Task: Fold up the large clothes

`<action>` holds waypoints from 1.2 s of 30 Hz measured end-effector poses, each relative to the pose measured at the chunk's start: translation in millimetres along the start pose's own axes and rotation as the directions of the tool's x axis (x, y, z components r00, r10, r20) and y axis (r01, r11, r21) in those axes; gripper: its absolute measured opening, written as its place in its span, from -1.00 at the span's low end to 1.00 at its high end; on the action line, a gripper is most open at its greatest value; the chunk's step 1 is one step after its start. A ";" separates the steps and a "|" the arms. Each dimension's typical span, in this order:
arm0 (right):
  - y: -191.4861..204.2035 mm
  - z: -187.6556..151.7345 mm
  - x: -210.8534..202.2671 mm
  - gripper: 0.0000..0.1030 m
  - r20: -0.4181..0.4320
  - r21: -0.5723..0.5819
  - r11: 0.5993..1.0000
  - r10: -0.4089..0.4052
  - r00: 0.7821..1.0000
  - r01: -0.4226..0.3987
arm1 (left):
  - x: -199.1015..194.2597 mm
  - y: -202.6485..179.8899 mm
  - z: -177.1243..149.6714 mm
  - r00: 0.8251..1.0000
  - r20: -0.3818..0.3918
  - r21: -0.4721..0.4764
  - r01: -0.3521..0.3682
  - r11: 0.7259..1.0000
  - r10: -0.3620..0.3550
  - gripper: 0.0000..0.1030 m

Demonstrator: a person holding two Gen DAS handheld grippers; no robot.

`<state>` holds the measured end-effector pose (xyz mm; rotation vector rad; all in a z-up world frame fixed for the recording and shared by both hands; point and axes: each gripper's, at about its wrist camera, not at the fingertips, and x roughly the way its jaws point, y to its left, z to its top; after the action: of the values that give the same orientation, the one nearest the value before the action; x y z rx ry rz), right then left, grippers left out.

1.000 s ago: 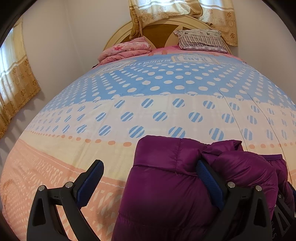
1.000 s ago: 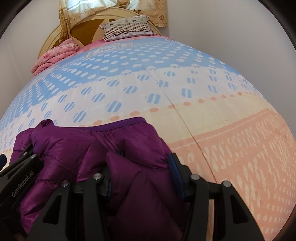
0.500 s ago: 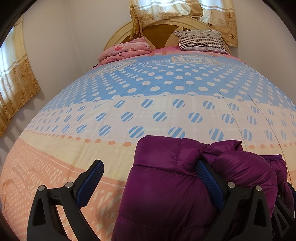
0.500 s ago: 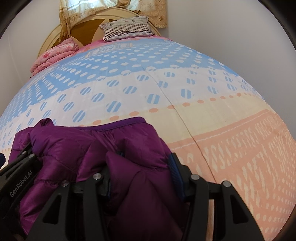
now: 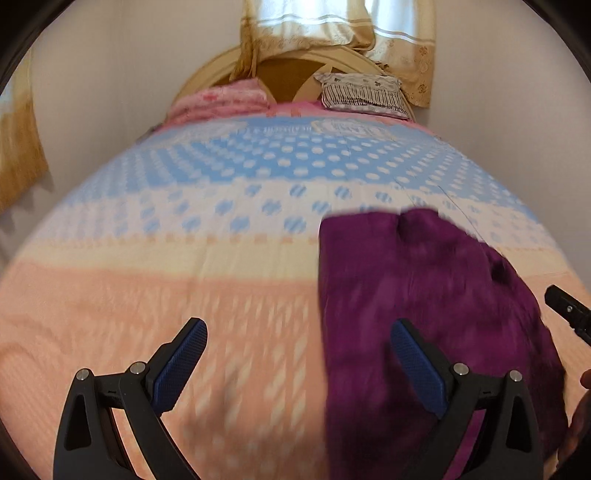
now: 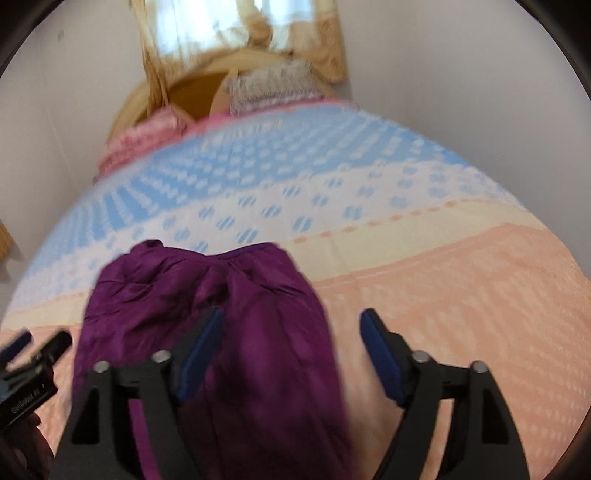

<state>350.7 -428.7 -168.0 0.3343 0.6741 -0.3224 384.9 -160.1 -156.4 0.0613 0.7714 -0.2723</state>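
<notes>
A purple puffer jacket lies in a folded bundle on the bedspread, blurred by motion. My left gripper is open above the bed's peach band. Its right finger stands in front of the jacket's left side, and no pad presses on the cloth. In the right wrist view the jacket sits below my right gripper. That gripper's jaws are opening, with the jacket's right part seen between them but not pinched. Each gripper shows at the edge of the other's view: the right gripper, the left gripper.
The dotted blue, white and peach bedspread covers a wide bed. At its head are a striped pillow, a folded pink blanket and a curved wooden headboard. Curtains hang behind, and white walls stand on both sides.
Both grippers have drawn back and upward from the jacket. The right gripper, shut on the purple cloth before, has let go. The left gripper's right finger has come out of the fold.
</notes>
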 end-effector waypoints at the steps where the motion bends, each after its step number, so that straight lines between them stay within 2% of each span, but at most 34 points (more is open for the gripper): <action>1: -4.7 -5.6 -1.4 0.67 -0.014 0.000 1.000 0.005 1.000 -0.005 | 2.4 4.0 -7.6 1.000 -0.020 -0.018 0.012 1.000 -0.012 0.94; 3: -12.7 -17.7 5.2 0.66 -0.063 -0.012 1.000 0.015 0.998 -0.016 | 14.6 4.5 -20.0 0.997 -0.068 -0.041 0.040 0.998 -0.042 0.94; 4: -13.6 -21.3 9.2 0.63 -0.079 -0.017 1.000 0.023 0.997 -0.024 | 16.3 4.1 -23.3 0.997 -0.065 -0.054 0.045 0.998 -0.048 0.94; 5: -15.6 -26.3 15.7 0.52 -0.104 -0.019 0.999 0.029 0.994 -0.031 | 14.9 1.4 -25.9 0.997 -0.048 -0.063 0.049 0.997 -0.052 0.94; 10: -20.1 -36.2 29.2 0.44 -0.137 -0.002 0.995 0.096 0.986 -0.097 | 12.9 -20.6 -27.1 0.999 -0.017 0.031 0.036 0.999 -0.035 0.94; 13: -16.8 -40.7 40.4 0.41 -0.160 -0.015 0.990 0.137 0.978 -0.141 | 12.7 -26.2 -29.7 0.999 -0.002 0.077 0.048 0.996 -0.048 0.92; 15: -12.5 -42.1 41.5 0.38 -0.164 -0.035 0.987 0.150 0.975 -0.157 | 12.1 -28.0 -31.4 0.997 0.002 0.093 0.080 0.992 -0.080 0.75; 16: -10.5 -42.1 41.8 0.33 -0.166 -0.038 0.985 0.162 0.973 -0.171 | 12.1 -28.1 -31.8 0.994 0.002 0.099 0.106 0.989 -0.107 0.44; 17: -8.9 -42.7 41.1 0.07 -0.166 -0.035 0.977 0.202 0.965 -0.211 | 10.9 -31.0 -31.8 0.989 0.000 0.107 0.149 0.983 -0.150 0.01; 18: -6.9 -44.1 39.8 -0.13 -0.165 -0.037 0.972 0.223 0.961 -0.232 | 8.5 -37.5 -32.4 0.983 -0.002 0.129 0.185 0.974 -0.186 -0.19; 19: -5.1 -45.1 39.2 -0.19 -0.164 -0.045 0.969 0.233 0.959 -0.243 | 5.1 -45.5 -33.1 0.988 0.012 0.168 0.152 0.974 -0.156 -0.24; 22: -5.3 -45.2 30.7 -0.45 -0.133 -0.044 0.968 0.239 0.962 -0.247 | -5.5 -55.5 -32.3 0.995 0.041 0.229 0.081 0.970 -0.093 -0.68; 23: -3.4 -46.5 24.4 -0.52 -0.118 -0.051 0.968 0.237 0.964 -0.244 | -11.0 -54.3 -31.0 0.995 0.047 0.226 0.076 0.971 -0.088 -0.76; 25: 1.9 -49.8 8.7 -0.57 -0.094 -0.052 0.966 0.249 0.964 -0.255 | -29.0 -47.3 -27.2 0.993 0.073 0.218 0.073 0.973 -0.091 -0.83; 28: 14.8 -51.2 -15.8 -0.62 -0.060 -0.072 0.955 0.283 0.957 -0.287 | -56.8 -39.7 -27.6 0.989 0.134 0.250 0.032 0.968 -0.067 -0.93; 36: 74.9 -58.6 -53.7 -0.63 -0.031 -0.147 0.911 0.386 0.922 -0.386 | -124.7 18.2 -32.7 0.976 0.216 0.197 -0.038 0.980 -0.005 -0.95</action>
<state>308.4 -328.3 -161.3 0.3157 0.6135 0.1072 282.2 -110.0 -93.9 0.2247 0.5253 -0.3342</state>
